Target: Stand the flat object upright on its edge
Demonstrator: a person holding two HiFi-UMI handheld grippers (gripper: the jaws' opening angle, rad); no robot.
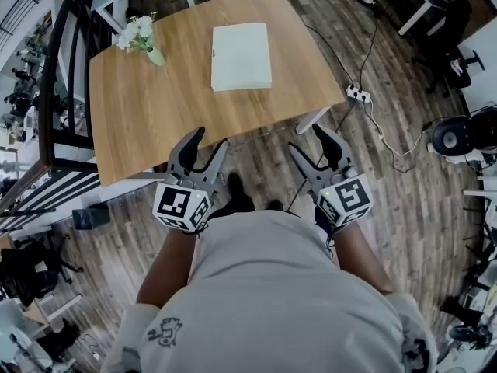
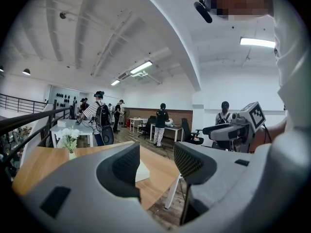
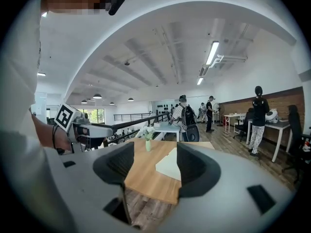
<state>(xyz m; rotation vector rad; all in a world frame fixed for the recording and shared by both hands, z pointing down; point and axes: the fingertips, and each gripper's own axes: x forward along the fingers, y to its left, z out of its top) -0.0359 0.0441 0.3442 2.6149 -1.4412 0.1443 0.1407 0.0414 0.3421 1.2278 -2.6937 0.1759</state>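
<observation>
Left gripper and right gripper hung empty, jaws apart, near the wooden table (white flat box lying flat).

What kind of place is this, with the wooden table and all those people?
Probably an open-plan office or lab: people stand at white desks behind the wooden table, office chairs sit around, and long strip lights hang overhead.

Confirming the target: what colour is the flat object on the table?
White; the flat object shows best in head view.
</observation>
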